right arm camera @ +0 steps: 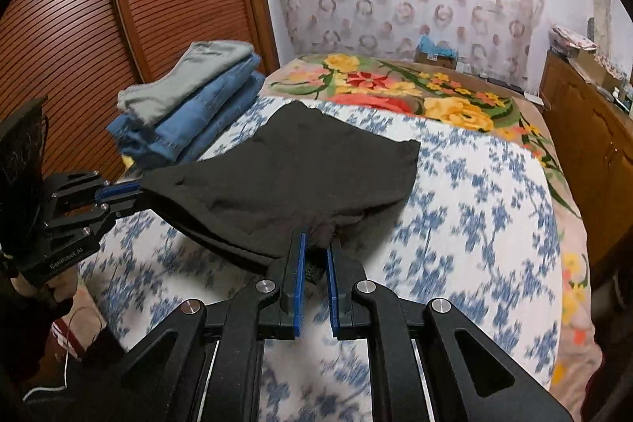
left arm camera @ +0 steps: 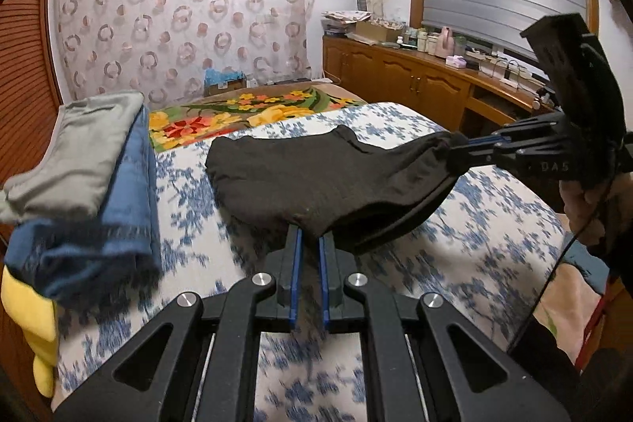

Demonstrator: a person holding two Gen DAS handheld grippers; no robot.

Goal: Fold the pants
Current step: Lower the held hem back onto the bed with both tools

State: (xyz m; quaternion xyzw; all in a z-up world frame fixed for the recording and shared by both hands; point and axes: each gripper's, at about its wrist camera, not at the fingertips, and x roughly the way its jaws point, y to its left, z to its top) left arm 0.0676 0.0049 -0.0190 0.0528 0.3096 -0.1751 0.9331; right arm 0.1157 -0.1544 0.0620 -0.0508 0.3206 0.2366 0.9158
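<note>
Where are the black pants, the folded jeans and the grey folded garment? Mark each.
black pants (left arm camera: pixel 316 176): left wrist view, middle of the fabric.
folded jeans (right arm camera: pixel 198 129): right wrist view, top fold.
grey folded garment (left arm camera: pixel 83 153): left wrist view, upper face.

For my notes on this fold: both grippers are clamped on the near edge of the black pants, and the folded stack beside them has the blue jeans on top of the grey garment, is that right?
Not quite: the grey garment lies on top of the blue jeans, as the right wrist view shows. The rest holds: the left gripper and right gripper are both clamped on the near edge of the black pants.
</note>
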